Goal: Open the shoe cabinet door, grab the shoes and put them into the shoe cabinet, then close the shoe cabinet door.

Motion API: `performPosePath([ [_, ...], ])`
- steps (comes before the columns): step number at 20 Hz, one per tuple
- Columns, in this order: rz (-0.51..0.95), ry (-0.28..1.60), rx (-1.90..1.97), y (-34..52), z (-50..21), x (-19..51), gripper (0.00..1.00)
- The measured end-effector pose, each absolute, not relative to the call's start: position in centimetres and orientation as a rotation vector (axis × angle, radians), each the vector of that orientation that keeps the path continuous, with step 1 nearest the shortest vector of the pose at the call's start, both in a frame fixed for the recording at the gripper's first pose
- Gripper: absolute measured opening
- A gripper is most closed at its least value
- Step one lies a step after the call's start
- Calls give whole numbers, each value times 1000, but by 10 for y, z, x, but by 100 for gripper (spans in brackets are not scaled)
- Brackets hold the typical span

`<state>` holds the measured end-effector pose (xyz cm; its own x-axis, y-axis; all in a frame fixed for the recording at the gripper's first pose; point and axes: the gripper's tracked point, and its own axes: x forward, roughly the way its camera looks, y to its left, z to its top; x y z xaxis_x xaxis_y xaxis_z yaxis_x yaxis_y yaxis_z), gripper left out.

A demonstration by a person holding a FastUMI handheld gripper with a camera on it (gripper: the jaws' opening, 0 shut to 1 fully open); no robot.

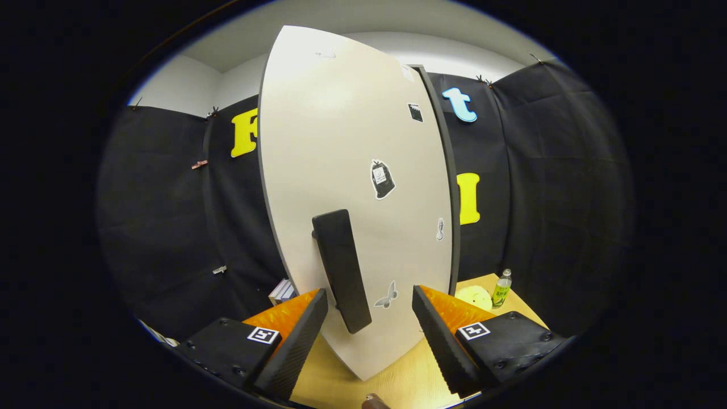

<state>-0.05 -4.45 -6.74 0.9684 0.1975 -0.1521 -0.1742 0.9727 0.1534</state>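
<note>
The shoe cabinet [341,142] stands upright on a wooden table [397,380], its pale door [318,170] facing the camera and taking up most of the space ahead. The door looks closed against the dark frame along its right edge, so what the cabinet holds cannot be seen. Several small stickers [382,179] are scattered over the door's front, among them a butterfly shape low down.

A long dark handle [341,270] is fixed to the lower part of the door, running at a slight tilt from upper left to lower right. Its lower end reaches down between the two fingers [295,341] of the gripper [369,324], closer to the left finger than to the right one. The fingers are spread wide apart, one on each side of the handle, and neither presses on it.

Beyond the right finger, on the table beside the cabinet, lies a round pale yellow object [474,296], and just past it stands a small green bottle [501,289]. Behind the left finger, near the cabinet's base, sits a stack of light-coloured flat things [282,291].
</note>
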Motion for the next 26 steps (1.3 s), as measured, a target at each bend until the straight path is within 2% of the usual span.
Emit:
performPosePath([
  [26, 226, 171, 96, -61, -60, -3, 98],
])
